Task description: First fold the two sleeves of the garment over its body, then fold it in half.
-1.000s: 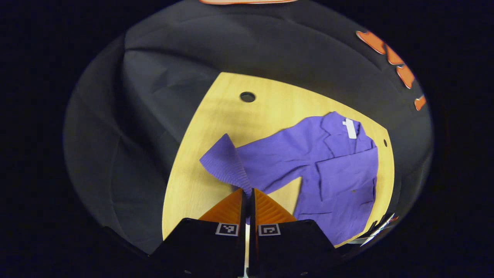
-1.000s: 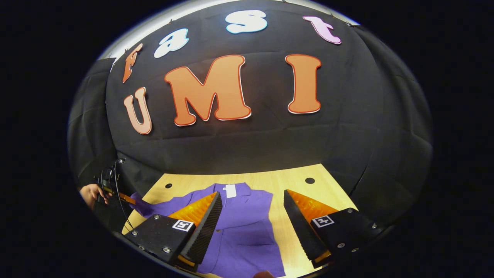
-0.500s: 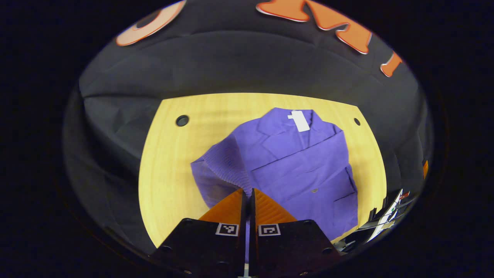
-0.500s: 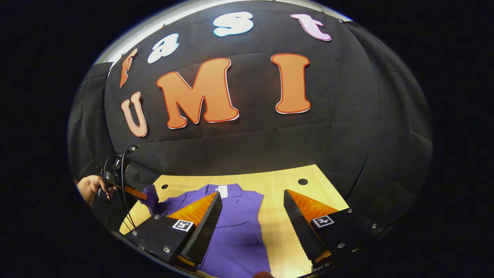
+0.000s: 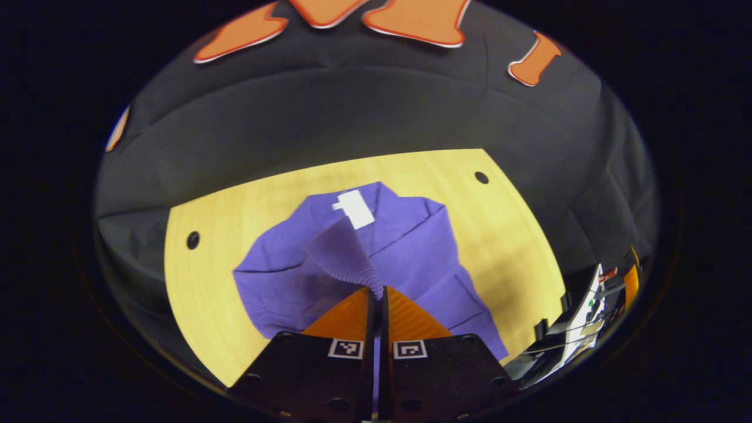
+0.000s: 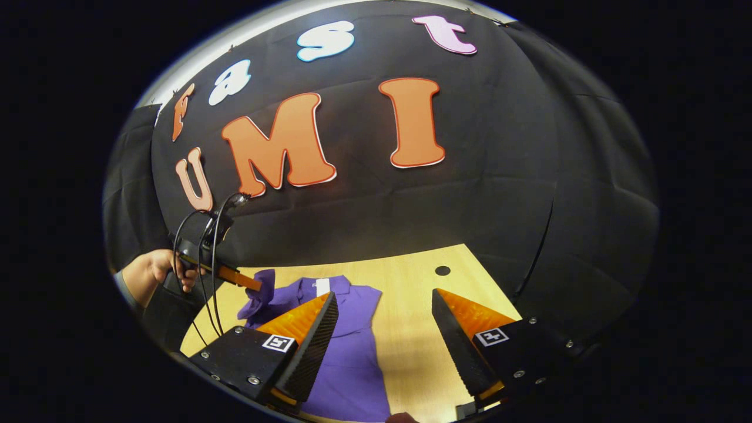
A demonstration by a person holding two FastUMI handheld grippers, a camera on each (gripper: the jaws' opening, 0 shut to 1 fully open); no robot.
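Observation:
A purple garment (image 5: 411, 252) with a white neck label (image 5: 354, 209) lies on a light wooden table (image 5: 511, 229). My left gripper (image 5: 378, 292) is shut on the ribbed cuff of one sleeve (image 5: 343, 252), lifted above the garment's body near the collar. In the right gripper view the same garment (image 6: 352, 352) lies on the table, and the left gripper (image 6: 254, 284), held by a hand (image 6: 154, 271), carries the sleeve (image 6: 261, 294) over the garment's left side. My right gripper (image 6: 385, 323) hangs open above the table and the garment's right edge, with nothing between its fingers.
The table (image 6: 411, 294) has small round holes (image 5: 192, 239) (image 5: 482, 177) (image 6: 442, 271) near its far corners. Black cloth walls stand close behind and beside it. Cables (image 6: 205, 276) trail from the left gripper. The right gripper's body (image 5: 587, 317) shows at the table's right edge.
My left gripper has carried the sleeve from out at the side inward and over the garment's body, turning as it went. The right gripper stayed open and swung a little to the right.

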